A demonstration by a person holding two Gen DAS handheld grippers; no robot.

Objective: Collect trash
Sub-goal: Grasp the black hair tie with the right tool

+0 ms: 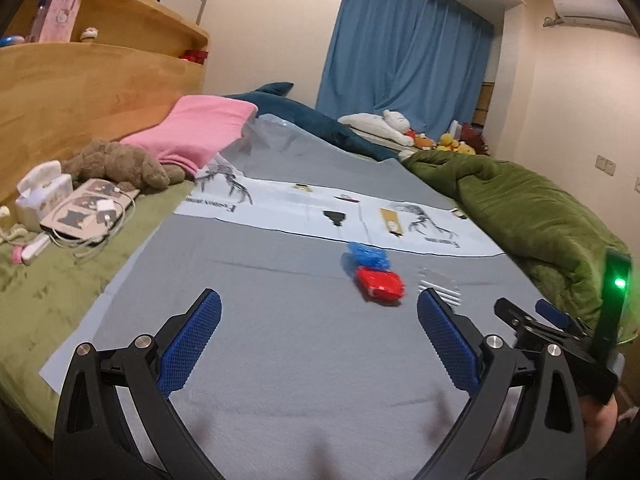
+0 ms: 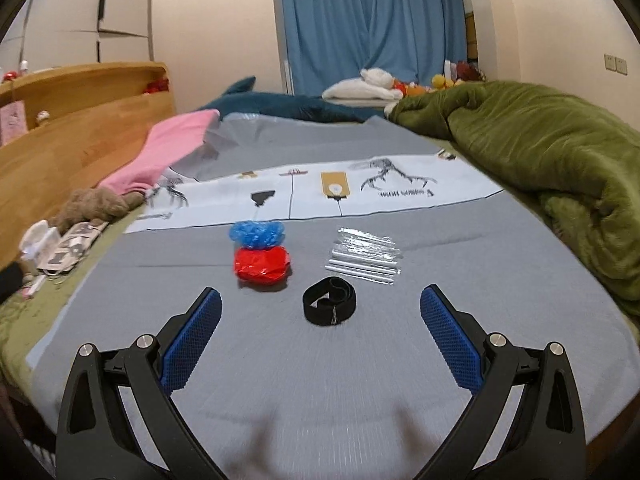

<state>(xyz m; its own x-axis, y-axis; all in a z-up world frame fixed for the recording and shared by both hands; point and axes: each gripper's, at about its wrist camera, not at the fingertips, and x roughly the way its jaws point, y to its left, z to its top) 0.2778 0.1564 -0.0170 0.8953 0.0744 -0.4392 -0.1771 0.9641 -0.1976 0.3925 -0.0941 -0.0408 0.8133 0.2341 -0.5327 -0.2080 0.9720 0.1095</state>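
Note:
A crumpled red wrapper [image 2: 262, 266] lies on the grey sheet [image 2: 320, 380] with a crumpled blue wrapper [image 2: 257, 233] just behind it. A silver foil packet [image 2: 365, 255] lies to their right and a black elastic band [image 2: 329, 305] lies in front. My right gripper [image 2: 320, 308] is open and empty, just short of the band. My left gripper [image 1: 319, 312] is open and empty, with the red wrapper [image 1: 380, 283] and blue wrapper [image 1: 368, 255] ahead and slightly right. The foil packet [image 1: 438, 285] shows partly behind its right finger. The right gripper [image 1: 532, 316] appears at the right edge.
A green duvet [image 2: 552, 160] is bunched along the right. A pink pillow [image 1: 200, 128], brown plush toy [image 1: 116, 164], tissue pack [image 1: 42, 196] and cables [image 1: 92, 220] lie on the left by the wooden headboard [image 1: 80, 88]. A printed white cloth [image 2: 312, 192] lies beyond the trash.

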